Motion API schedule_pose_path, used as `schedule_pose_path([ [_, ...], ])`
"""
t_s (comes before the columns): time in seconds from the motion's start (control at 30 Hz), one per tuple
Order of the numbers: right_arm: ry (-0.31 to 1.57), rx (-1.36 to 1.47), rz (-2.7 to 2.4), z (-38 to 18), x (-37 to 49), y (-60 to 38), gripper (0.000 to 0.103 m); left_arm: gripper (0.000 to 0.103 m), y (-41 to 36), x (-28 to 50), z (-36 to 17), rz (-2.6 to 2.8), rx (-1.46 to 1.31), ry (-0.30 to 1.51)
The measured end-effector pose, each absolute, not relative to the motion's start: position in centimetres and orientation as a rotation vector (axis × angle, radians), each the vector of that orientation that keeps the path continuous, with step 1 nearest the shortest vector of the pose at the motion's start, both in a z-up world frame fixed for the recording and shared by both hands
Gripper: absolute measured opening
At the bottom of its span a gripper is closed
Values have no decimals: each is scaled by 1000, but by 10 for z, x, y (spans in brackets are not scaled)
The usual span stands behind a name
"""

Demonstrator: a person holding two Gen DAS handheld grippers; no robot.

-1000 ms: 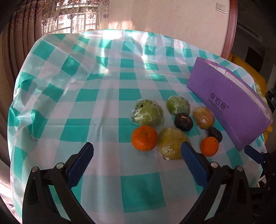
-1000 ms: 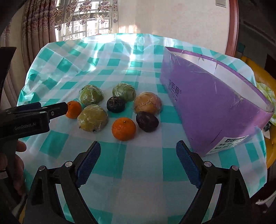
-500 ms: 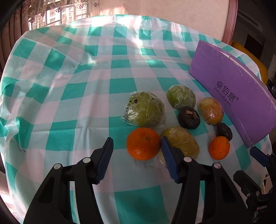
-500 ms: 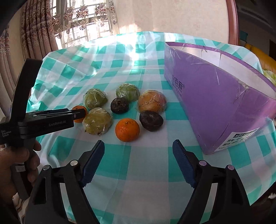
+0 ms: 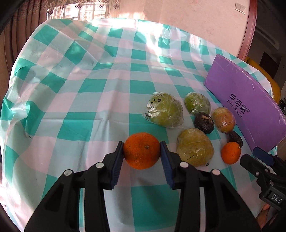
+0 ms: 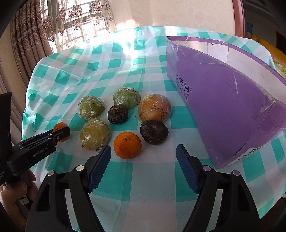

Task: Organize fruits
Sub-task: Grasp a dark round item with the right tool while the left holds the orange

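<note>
Left tongs [image 5: 142,151] closing, pads touching both sides of an orange [image 5: 141,150] on the table [image 5: 89,110], left of the fruit cluster. Right tongs [image 6: 143,157] apart and closing, nothing held, second orange [image 6: 127,145] just ahead, purple box [image 6: 223,100] to its right.

Sunlight falls through a lace-curtained window [image 6: 76,23] onto a teal-and-white checked tablecloth [image 5: 89,92]; brown drapes [image 6: 26,58] hang beside it, against a pale pink wall [image 5: 187,16].
</note>
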State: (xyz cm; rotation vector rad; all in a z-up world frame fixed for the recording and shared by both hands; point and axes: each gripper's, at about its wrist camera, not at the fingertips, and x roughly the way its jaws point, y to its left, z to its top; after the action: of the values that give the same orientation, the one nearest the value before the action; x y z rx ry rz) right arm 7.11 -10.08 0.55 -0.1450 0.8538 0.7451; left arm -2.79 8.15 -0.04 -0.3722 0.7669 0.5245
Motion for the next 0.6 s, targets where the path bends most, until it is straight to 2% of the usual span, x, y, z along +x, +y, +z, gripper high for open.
schedule_pose_path([
  [0.2, 851, -206, 712, 2, 76, -80, 74, 41, 80, -27, -3, 512, -366, 770],
  [0.6, 919, -144, 675, 0, 98, -69, 72, 41, 80, -26, -4, 514, -357, 773],
])
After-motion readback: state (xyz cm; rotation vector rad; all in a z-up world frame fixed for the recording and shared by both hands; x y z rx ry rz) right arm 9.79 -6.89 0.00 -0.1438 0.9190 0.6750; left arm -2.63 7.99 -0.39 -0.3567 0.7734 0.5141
